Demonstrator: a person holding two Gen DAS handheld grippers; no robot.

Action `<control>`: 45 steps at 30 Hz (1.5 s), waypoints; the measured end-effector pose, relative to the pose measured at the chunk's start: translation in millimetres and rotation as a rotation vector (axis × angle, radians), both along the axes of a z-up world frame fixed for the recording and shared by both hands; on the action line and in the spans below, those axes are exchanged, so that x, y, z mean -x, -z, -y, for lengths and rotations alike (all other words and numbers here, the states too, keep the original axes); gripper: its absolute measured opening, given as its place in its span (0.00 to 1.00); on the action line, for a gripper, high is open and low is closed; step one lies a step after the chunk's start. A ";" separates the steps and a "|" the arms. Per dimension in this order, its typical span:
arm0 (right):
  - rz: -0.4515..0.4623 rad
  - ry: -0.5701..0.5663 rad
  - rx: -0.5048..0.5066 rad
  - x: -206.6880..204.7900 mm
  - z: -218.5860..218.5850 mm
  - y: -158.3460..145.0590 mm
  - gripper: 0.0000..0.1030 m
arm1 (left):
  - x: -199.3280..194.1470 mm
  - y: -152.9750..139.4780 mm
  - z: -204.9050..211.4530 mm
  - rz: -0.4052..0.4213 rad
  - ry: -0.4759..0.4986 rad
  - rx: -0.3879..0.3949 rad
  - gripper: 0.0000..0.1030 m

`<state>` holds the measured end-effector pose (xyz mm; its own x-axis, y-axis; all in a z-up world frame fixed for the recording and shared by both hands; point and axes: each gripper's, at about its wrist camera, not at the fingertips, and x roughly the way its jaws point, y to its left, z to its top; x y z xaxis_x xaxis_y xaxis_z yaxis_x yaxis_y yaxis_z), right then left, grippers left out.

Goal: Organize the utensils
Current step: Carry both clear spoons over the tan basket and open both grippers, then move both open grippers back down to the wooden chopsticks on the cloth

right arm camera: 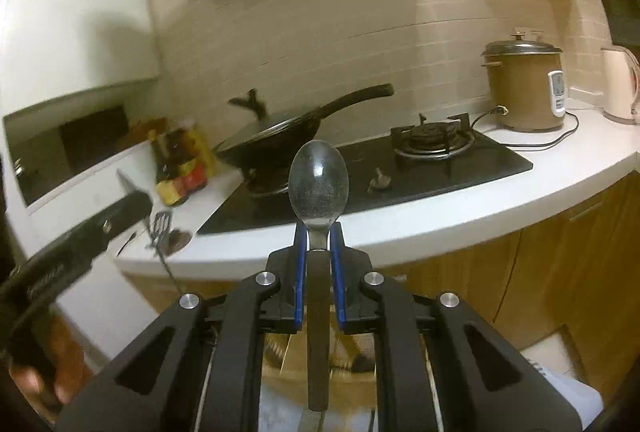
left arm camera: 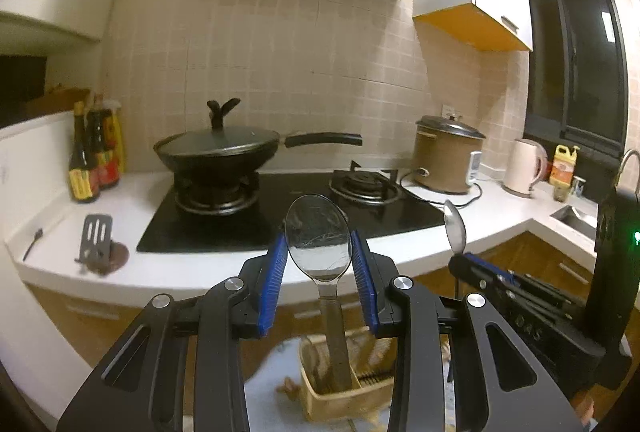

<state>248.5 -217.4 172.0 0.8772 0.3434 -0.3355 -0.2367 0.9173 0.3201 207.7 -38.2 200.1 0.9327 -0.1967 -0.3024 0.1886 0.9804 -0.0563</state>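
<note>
My left gripper [left arm camera: 319, 256] is open, its blue pads on either side of a large clear plastic spoon [left arm camera: 319, 238] without visibly pressing it. The spoon stands upright, its handle down in a woven utensil basket [left arm camera: 344, 388] below. My right gripper [right arm camera: 319, 232] is shut on the neck of a metal spoon [right arm camera: 319, 188], bowl pointing up; it also shows in the left wrist view [left arm camera: 455, 228]. A slotted spatula [left arm camera: 96, 238] lies on the white counter [left arm camera: 52, 244] at the left, beside a small dark spoon [left arm camera: 34, 242].
A lidded black wok [left arm camera: 218, 152] sits on the left burner of the black hob [left arm camera: 280, 216]. Sauce bottles [left arm camera: 94, 152] stand at the far left. A brown rice cooker [left arm camera: 446, 160], white kettle [left arm camera: 524, 168] and sink [left arm camera: 576, 216] are at the right. Wooden cabinets run below the counter.
</note>
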 end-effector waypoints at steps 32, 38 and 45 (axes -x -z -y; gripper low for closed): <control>0.090 0.131 0.043 -25.0 -33.0 82.1 0.09 | -46.3 94.1 -5.0 -0.062 0.040 0.014 0.31; 0.044 0.092 0.021 -8.5 -25.0 85.7 0.10 | -38.4 97.4 -8.7 -0.084 0.075 0.026 0.31; -0.054 0.020 0.025 19.4 -5.3 84.3 0.18 | -15.7 87.4 -14.9 -0.092 0.097 0.054 0.40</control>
<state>229.1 -212.1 87.6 0.8644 0.3167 -0.3906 -0.2013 0.9297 0.3084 223.4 -23.3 112.7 0.8774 -0.3025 -0.3724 0.2737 0.9531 -0.1294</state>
